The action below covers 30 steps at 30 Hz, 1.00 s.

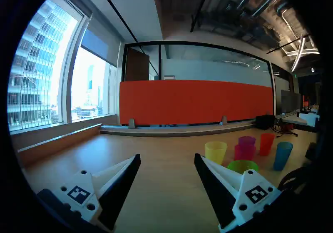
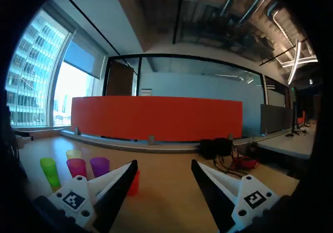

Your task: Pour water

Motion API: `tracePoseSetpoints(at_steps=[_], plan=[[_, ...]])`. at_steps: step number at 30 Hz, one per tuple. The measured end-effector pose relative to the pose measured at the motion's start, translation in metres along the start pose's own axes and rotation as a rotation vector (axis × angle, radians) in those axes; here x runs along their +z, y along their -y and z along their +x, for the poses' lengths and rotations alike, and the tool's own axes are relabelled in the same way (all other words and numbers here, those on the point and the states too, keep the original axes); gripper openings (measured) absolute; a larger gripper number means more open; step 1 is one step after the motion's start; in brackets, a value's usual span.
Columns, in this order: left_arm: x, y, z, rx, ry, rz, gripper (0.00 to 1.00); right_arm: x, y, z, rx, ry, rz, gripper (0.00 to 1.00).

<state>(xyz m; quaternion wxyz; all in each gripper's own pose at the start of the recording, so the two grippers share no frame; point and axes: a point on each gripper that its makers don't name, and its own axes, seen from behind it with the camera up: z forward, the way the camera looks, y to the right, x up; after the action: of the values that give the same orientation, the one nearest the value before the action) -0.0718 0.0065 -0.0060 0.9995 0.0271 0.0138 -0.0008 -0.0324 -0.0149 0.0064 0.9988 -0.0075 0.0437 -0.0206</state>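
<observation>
Both wide and empty, left tool [image 1: 167, 155] and right tool [image 2: 163, 161] face open desk [image 1: 166, 199], cups [image 1: 244, 151] aside.

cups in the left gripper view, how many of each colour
yellow cup: 1
purple cup: 1
pink cup: 1
orange-red cup: 1
blue cup: 1
green cup: 1
total: 6
</observation>
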Motion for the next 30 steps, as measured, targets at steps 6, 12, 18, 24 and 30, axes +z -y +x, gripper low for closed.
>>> tracePoseSetpoints(at_steps=[6, 12, 18, 24, 30], plan=[[0.0, 0.0, 0.0, 0.0, 0.0, 0.0, 0.96, 0.0, 0.0, -0.014, 0.017, 0.022, 0.0, 1.0], [0.0, 0.0, 0.0, 0.0, 0.0, 0.0, 0.96, -0.002, 0.001, -0.018, 0.015, 0.022, 0.015, 1.0], [0.0, 0.0, 0.0, 0.0, 0.0, 0.0, 0.96, -0.002, -0.001, -0.027, 0.003, 0.037, 0.007, 1.0], [0.0, 0.001, 0.0, 0.0, 0.0, 0.0, 0.96, 0.0, -0.008, -0.033, 0.034, 0.051, -0.006, 1.0], [0.0, 0.001, 0.0, 0.0, 0.0, 0.0, 0.96, 0.0, -0.006, -0.034, 0.025, 0.049, -0.007, 1.0]])
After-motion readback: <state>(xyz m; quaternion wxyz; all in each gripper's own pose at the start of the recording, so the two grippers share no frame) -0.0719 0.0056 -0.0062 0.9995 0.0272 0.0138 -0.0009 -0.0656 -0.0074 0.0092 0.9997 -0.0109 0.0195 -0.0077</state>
